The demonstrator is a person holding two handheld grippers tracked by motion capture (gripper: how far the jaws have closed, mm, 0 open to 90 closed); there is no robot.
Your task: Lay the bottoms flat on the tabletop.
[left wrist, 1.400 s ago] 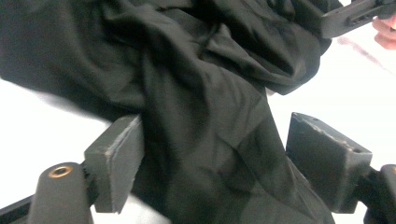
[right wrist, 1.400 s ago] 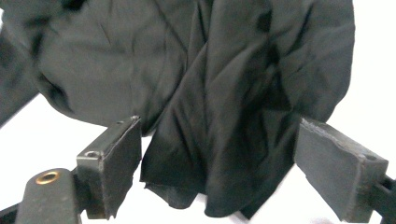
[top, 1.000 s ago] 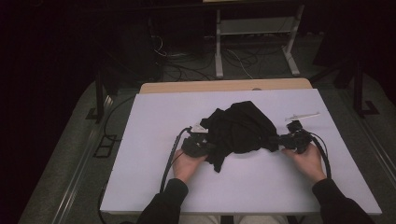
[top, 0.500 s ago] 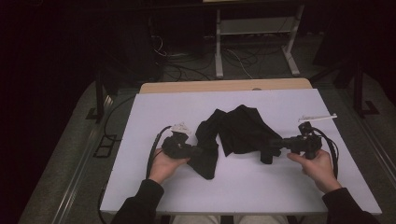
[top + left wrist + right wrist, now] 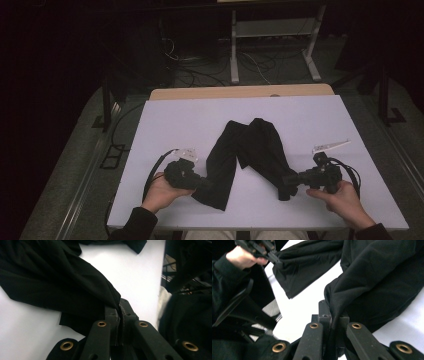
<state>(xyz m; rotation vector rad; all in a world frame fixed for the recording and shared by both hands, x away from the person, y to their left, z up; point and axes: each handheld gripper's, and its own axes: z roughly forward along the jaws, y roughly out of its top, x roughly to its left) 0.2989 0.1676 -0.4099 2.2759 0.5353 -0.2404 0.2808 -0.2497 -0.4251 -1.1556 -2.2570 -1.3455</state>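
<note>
A black garment [image 5: 250, 150] lies spread in an upside-down V on the white table [image 5: 200, 120]. Its two long ends run toward the near edge. My left gripper [image 5: 202, 184] is shut on the edge of the left end [image 5: 75, 290], with cloth pinched between the pads [image 5: 119, 312]. At the right end of the garment [image 5: 374, 277], my right gripper [image 5: 290, 181] is shut on a fold of the cloth [image 5: 335, 308]. The right gripper view also has the other hand [image 5: 242, 257] with the left gripper at the top left.
A small white bracket-like piece [image 5: 331, 146] lies on the table beside the right hand. A wooden board edge [image 5: 240, 92] shows behind the table. Beyond it stand a metal rack [image 5: 272, 45] and cables on the dark floor.
Both hands have moved apart and toward the near edge, each pulling one end of the garment. The bunched cloth has opened out into a V shape.
</note>
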